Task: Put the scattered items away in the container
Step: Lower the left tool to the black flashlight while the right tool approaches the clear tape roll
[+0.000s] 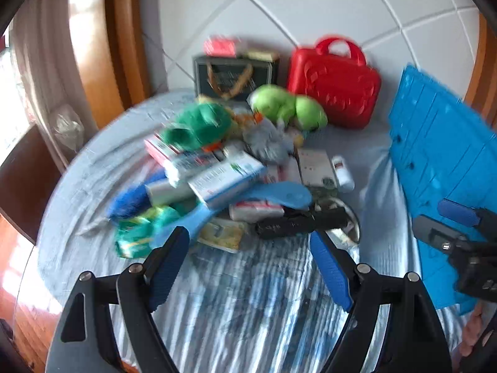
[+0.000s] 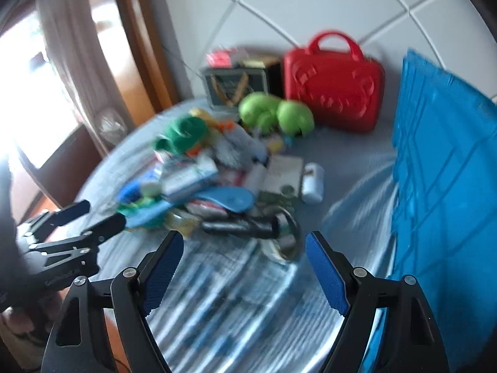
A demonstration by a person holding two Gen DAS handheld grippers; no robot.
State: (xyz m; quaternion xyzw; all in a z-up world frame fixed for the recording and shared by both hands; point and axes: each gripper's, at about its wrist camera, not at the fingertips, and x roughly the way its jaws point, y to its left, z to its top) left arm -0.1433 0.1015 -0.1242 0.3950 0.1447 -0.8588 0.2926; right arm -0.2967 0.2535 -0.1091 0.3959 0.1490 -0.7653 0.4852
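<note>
**Pile on the bed, blue crate at right, both claws empty**

The scattered stuff sits in one heap mid-bed on a pale blue sheet (image 1: 93, 168). In the heap: a green plush toy (image 1: 198, 124) at upper left, a lime-green plush toy (image 1: 285, 105) at the back, a grey fuzzy thing (image 1: 267, 143) betw. them. Several flat boxes (image 1: 223, 177) lie stacked crosswise in the middle. A blue hairbrush (image 1: 273, 194) lies across the front, a black folded umbrella (image 1: 301, 222) just below it, nearest the cameras. A small white bottle (image 1: 341, 171) lies at the heap's right edge, beside a white card-like box (image 1: 315, 168). Green packets (image 1: 139, 230) sit at front left. Blur hides finer detail.

The container, a blue plastic crate (image 1: 435, 155), stands at the right side of the bed, apart from the heap; its inside isn't visible.

Behind the heap, by the white tiled wall (image 1: 310, 6): a red carry case (image 1: 335, 87) w/ handle, upright, and a dark gift bag (image 1: 230, 74) w/ rope handles to its left.

Left gripper (image 1: 250, 262): jaws apart, nothing betw. them, over striped bedding near the heap's front edge. Right gripper (image 2: 243, 265): jaws apart, empty, likewise just short of the umbrella; in the left view it shows in front of the crate.
</note>
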